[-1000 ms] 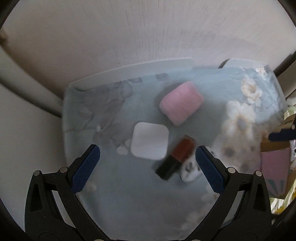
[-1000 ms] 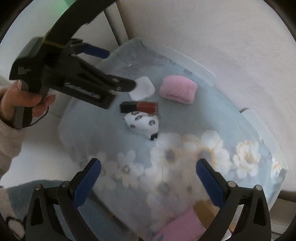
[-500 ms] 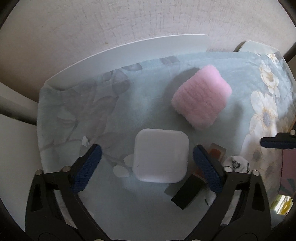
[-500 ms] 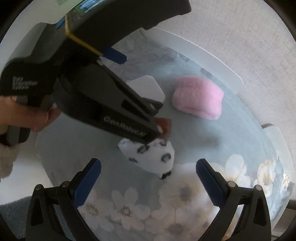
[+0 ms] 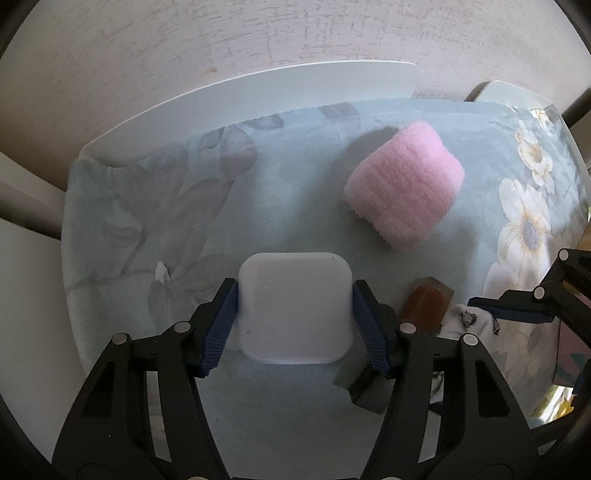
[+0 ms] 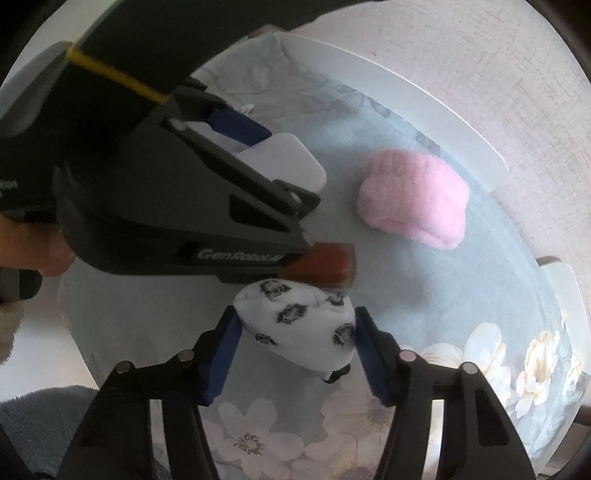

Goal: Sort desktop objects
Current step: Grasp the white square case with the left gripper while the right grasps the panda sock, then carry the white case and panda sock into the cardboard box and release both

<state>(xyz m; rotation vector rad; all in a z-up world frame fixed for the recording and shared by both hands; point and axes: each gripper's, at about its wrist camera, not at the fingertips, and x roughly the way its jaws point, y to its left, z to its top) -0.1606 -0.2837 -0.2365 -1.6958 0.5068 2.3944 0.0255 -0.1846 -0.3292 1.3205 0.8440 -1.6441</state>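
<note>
My left gripper (image 5: 294,326) is shut on a white square box (image 5: 293,306) that rests on the blue-grey flowered cloth (image 5: 155,229). The box also shows in the right wrist view (image 6: 284,162), partly behind the left gripper's body. My right gripper (image 6: 297,345) is shut on a white rolled sock with black spots (image 6: 299,325). A red and black lipstick box (image 6: 321,264) lies between the two, touching the sock; it also shows in the left wrist view (image 5: 424,306). A pink fluffy roll (image 5: 404,190) lies further back, apart from both grippers.
The cloth covers a white table (image 5: 258,96) against a pale textured wall (image 5: 295,33). A second white edge (image 6: 569,295) shows at the right. The left gripper's black body (image 6: 147,206) fills the left of the right wrist view. Pink and coloured items (image 5: 569,354) lie at the far right.
Both grippers moved forward and down. The left one closed on the white box and the right one closed on the spotted sock.
</note>
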